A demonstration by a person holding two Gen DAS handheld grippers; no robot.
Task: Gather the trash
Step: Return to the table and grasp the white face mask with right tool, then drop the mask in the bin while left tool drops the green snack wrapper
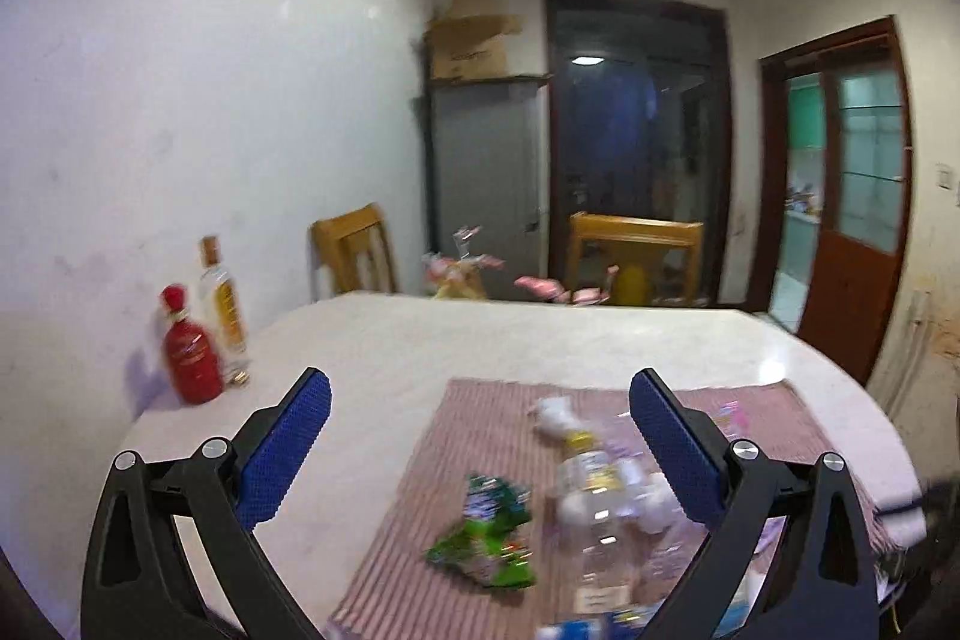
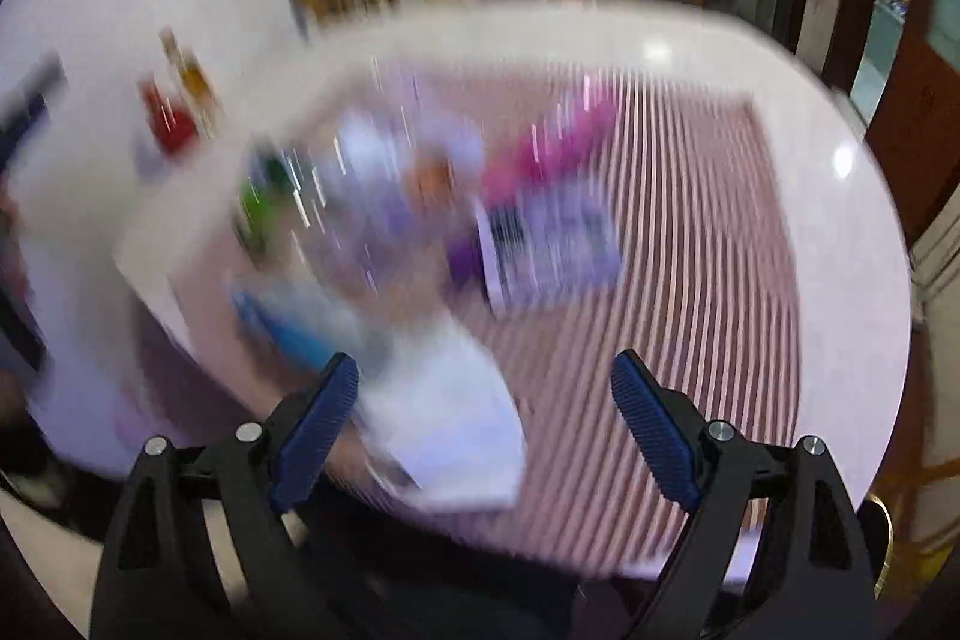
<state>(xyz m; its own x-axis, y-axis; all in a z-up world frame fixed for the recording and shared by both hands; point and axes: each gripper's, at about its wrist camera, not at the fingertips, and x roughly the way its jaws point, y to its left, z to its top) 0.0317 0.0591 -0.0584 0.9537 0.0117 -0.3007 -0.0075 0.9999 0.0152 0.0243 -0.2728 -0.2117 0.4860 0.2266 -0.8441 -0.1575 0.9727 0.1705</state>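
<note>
Spread wide, the left gripper hangs over the striped placemat with nothing between its blue pads. On that placemat, below the open jaws, lies the trash: a crumpled green snack wrapper, just beside it a clear plastic bottle with a yellow cap, and a wad of white tissue at the bottle's far end. The right gripper is likewise spread and holds nothing; its view is heavily blurred, showing a white sheet of paper on the placemat's near edge, a pink wrapper and a purple-and-white packet farther in. The placemat lies on a round white table. Left of the placemat, by the wall, a red bottle and a tall clear bottle stand side by side. Beyond the table's far edge stand two wooden chairs.
</note>
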